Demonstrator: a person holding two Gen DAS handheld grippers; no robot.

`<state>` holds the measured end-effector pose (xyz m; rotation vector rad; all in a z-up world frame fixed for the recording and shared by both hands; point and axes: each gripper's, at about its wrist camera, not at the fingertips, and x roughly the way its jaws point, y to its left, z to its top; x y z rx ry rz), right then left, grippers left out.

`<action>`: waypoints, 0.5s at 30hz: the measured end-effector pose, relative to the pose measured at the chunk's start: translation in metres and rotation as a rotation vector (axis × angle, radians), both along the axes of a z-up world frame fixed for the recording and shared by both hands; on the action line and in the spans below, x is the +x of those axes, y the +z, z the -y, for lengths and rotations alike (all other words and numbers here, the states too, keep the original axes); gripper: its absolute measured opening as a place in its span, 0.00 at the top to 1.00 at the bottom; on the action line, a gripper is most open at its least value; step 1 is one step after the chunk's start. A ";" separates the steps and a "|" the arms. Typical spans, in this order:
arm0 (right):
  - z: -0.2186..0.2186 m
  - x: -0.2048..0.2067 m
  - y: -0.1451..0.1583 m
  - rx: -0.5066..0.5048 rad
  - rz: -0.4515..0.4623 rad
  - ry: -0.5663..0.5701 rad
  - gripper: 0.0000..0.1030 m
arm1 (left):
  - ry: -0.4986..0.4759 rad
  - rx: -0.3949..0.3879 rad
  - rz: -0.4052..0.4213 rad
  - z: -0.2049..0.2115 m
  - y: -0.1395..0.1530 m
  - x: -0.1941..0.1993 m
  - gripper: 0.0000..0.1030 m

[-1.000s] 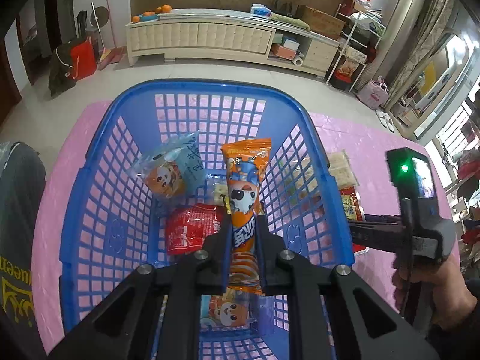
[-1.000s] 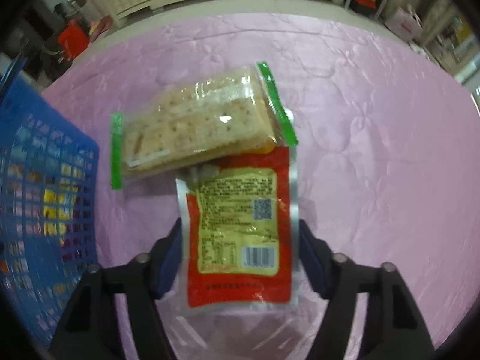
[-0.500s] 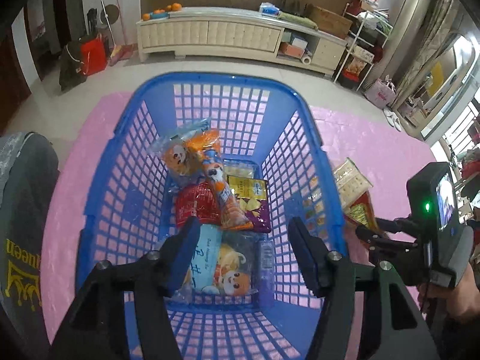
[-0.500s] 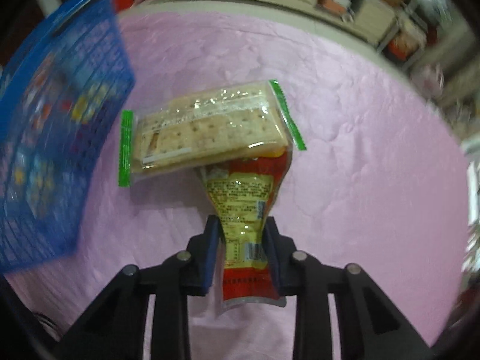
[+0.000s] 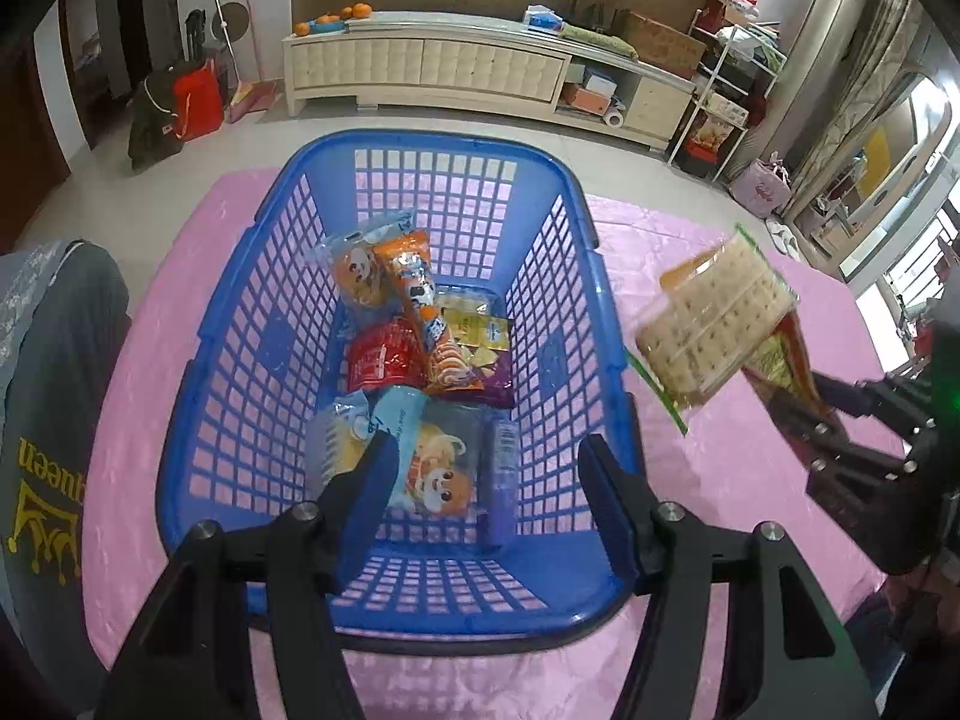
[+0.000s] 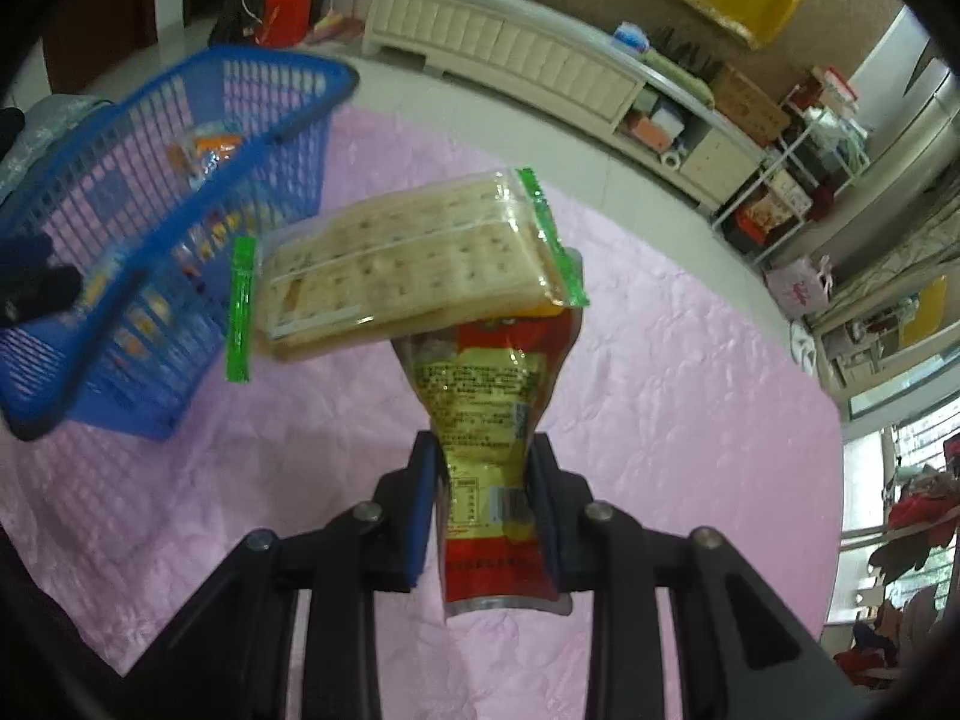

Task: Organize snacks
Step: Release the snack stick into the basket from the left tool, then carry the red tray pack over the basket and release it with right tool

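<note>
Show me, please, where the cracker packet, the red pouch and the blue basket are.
cracker packet (image 6: 414, 258), right wrist view, on its clear top face.
red pouch (image 6: 486, 414), right wrist view, on its yellow label.
blue basket (image 5: 432, 141), left wrist view, on its far rim.

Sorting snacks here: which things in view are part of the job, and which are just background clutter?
Part of the job:
blue basket
snack packets in it, e.g. orange packet
red pouch, pinched in right tongs
cracker pack riding on the pouch
left tongs, open, empty

Just lying about:
white cabinet
oranges
red bag
</note>
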<state>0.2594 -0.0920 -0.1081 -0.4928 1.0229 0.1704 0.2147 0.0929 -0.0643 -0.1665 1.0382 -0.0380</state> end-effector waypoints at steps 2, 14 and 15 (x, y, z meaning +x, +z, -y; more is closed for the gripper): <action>0.004 -0.007 0.011 0.036 0.008 0.008 0.67 | -0.002 0.002 0.008 0.001 0.004 -0.003 0.42; 0.007 -0.006 0.052 0.274 -0.024 -0.026 0.67 | 0.013 0.008 0.049 -0.007 0.023 -0.007 0.42; 0.004 -0.010 0.058 0.278 -0.021 -0.021 0.67 | 0.011 0.009 0.052 -0.008 0.024 -0.007 0.42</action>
